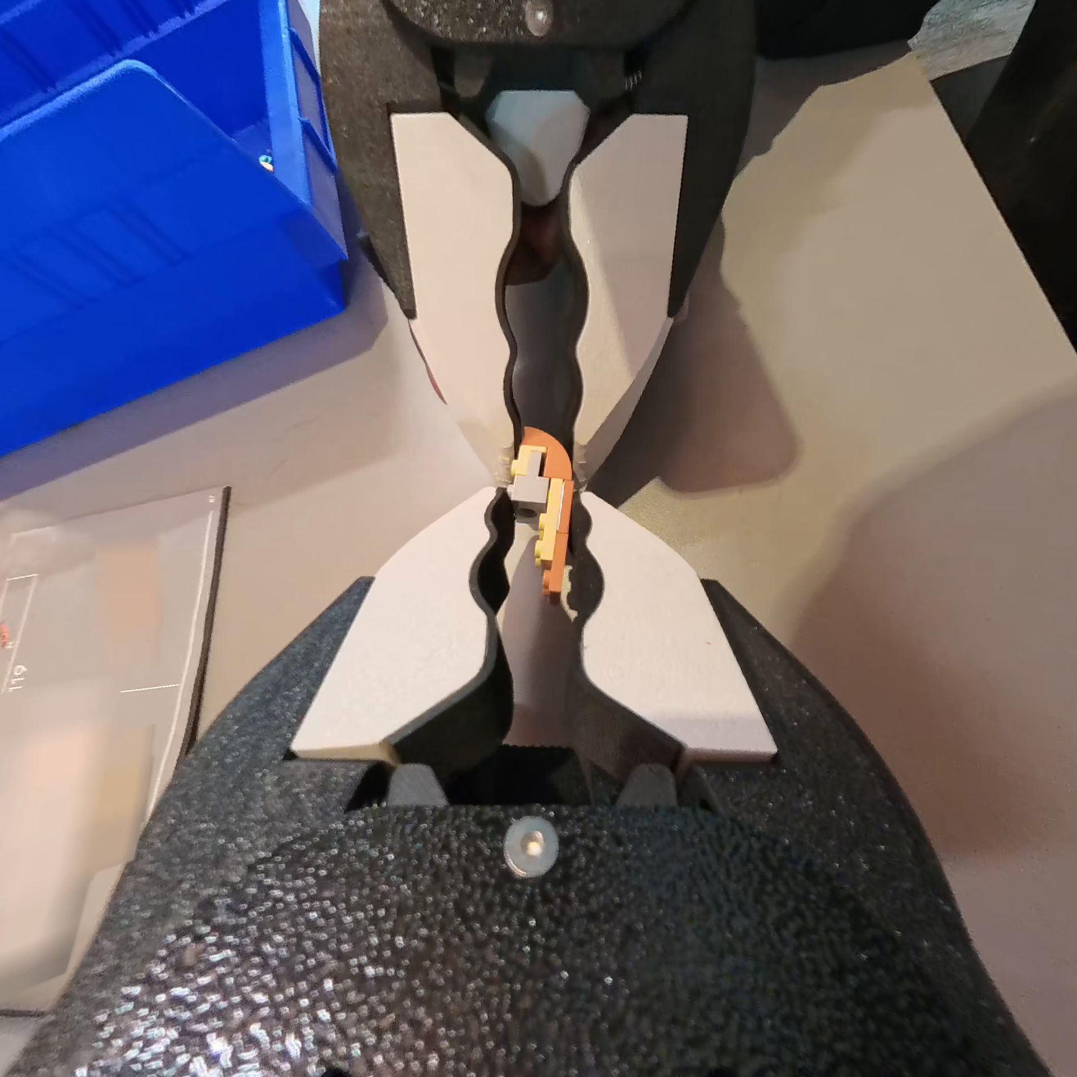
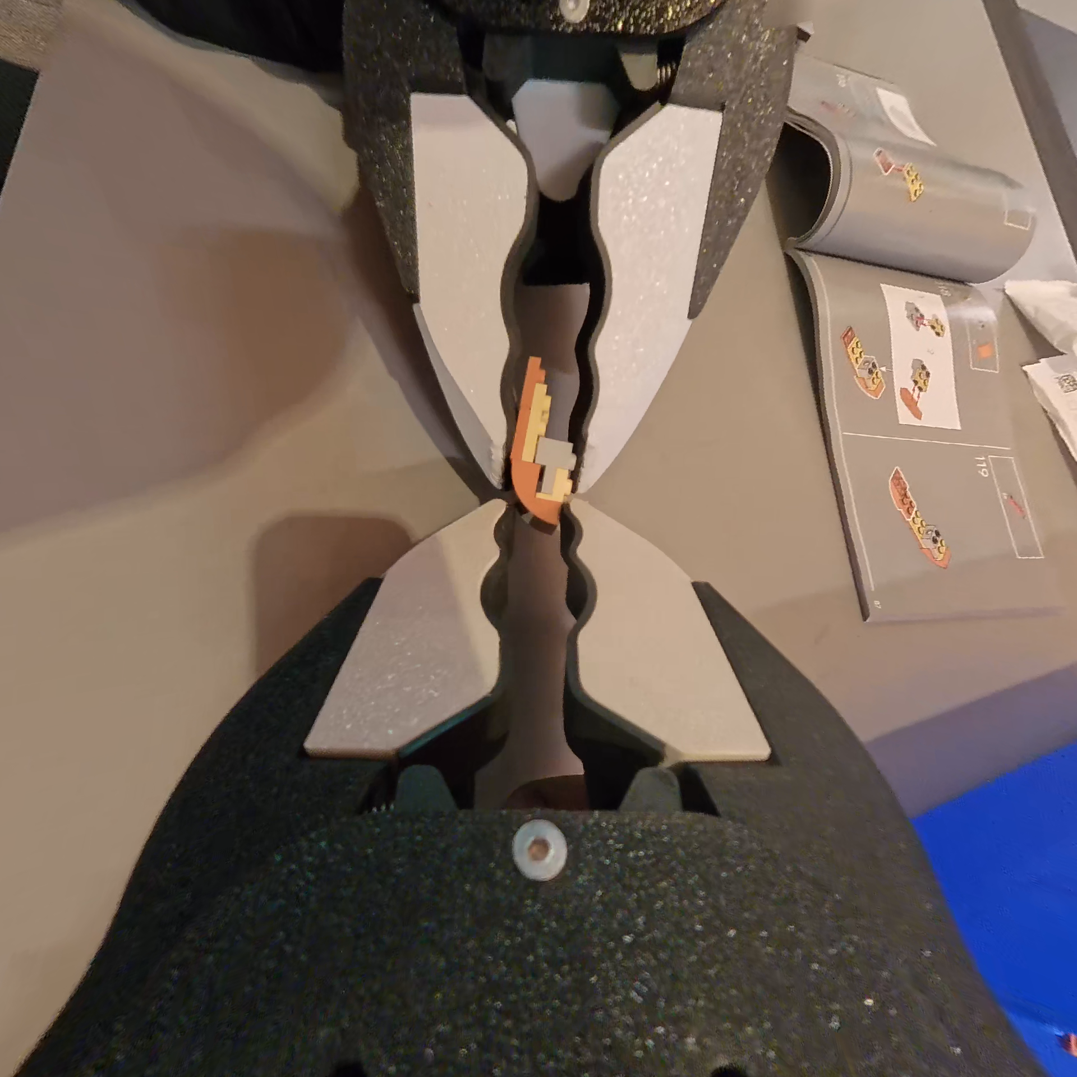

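Observation:
A small brick assembly (image 1: pixel 556 466), an orange curved plate with pale yellow bricks and a grey brick on it, hangs between my two grippers, which meet tip to tip above the beige table (image 1: pixel 816 583). My left gripper (image 1: pixel 539 495) is shut on its longer part: the grey brick touches one pad and the orange plate the other. My right gripper (image 2: pixel 536 510) is shut on the assembly's rounded end (image 2: pixel 542 513). In the right wrist view the assembly (image 2: pixel 524 460) lies mostly inside the left gripper (image 2: pixel 542 472). In the left wrist view the right gripper (image 1: pixel 545 466) comes in from the top.
A blue bin (image 1: pixel 145 204) stands at the left gripper's far left; it also shows in the right wrist view (image 2: pixel 1002 874). An open grey instruction booklet (image 2: pixel 932 437) lies on the table, also seen in the left wrist view (image 1: pixel 87 641). White bags (image 2: pixel 1049 373) lie beyond the booklet. The tips of both grippers are at nearly the same place.

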### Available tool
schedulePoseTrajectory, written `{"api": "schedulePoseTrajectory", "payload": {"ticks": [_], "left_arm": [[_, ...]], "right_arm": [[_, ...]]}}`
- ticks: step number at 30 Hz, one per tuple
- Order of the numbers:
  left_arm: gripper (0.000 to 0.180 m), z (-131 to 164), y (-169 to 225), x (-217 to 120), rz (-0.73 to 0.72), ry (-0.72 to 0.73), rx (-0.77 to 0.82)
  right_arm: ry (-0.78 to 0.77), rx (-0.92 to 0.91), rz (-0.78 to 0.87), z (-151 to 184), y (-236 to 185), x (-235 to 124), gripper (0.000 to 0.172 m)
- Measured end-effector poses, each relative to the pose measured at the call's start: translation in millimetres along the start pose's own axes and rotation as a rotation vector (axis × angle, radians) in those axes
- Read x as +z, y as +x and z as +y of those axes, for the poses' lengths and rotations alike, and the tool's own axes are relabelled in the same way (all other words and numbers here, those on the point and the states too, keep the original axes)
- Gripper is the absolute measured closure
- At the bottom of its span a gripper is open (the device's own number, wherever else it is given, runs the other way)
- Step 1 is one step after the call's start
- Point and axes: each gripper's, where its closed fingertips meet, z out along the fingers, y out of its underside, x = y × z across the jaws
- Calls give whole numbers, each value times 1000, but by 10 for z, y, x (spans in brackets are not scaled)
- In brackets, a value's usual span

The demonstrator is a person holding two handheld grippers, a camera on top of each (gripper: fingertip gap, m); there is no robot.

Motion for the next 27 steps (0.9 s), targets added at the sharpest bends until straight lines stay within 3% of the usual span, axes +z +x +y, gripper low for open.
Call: {"api": "schedulePoseTrajectory", "payload": {"ticks": [12, 16, 21, 27], "left_arm": [[161, -82, -62, -24, -24, 76, -34], [148, -100, -106, -73, -34, 107, -47], [138, -178, -174, -164, -2, 202, -164], [141, -426, -299, -346, 75, 450, -411]], "right_arm": [[50, 50, 0, -27, 62, -43, 159], [97, 94, -25, -68, 65, -75, 159], [244, 268, -54, -219, 180, -201, 159], [481, 488, -123, -458, 296, -351, 159]]}}
